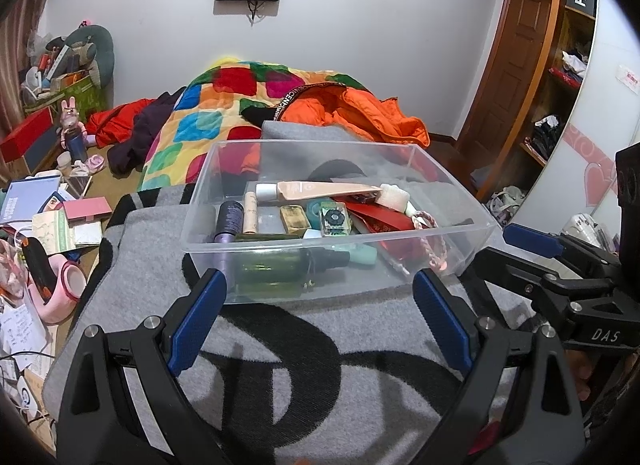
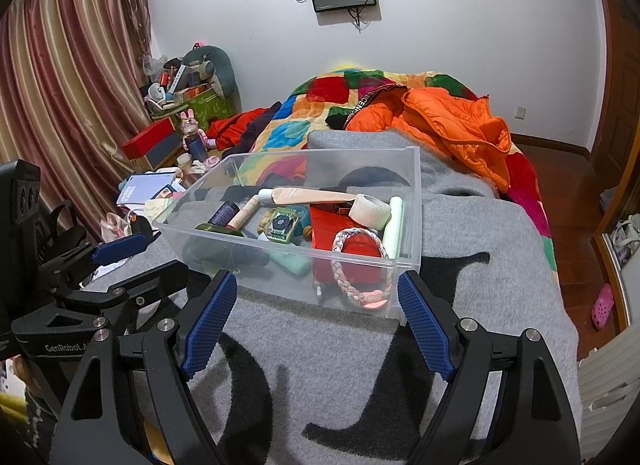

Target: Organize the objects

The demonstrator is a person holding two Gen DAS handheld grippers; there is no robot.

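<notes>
A clear plastic box (image 1: 448, 189) (image 2: 412, 185) sits on a grey blanket (image 1: 320, 345) (image 2: 480, 265) on the bed. Inside lie a peach tube (image 1: 320, 190) (image 2: 308, 195), a purple bottle (image 1: 229, 221), a green bottle (image 1: 272, 269), a small patterned box (image 2: 282, 225), a red pouch (image 2: 340, 225) and a braided bracelet (image 2: 360, 265). My left gripper (image 1: 320, 301) is open just short of the box's near wall, holding nothing. My right gripper (image 2: 316, 305) is open at the box's near right corner, also empty. Each view shows the other gripper's blue pad (image 1: 532, 240) (image 2: 120, 247) beside the box.
Behind the box lie a colourful quilt (image 1: 224, 105) and an orange jacket (image 2: 460, 125). Books, boxes and a pink holder (image 1: 60, 285) crowd the floor on the left. An open wardrobe (image 1: 560, 105) stands right, with a pink slipper (image 2: 602, 305) on the floor.
</notes>
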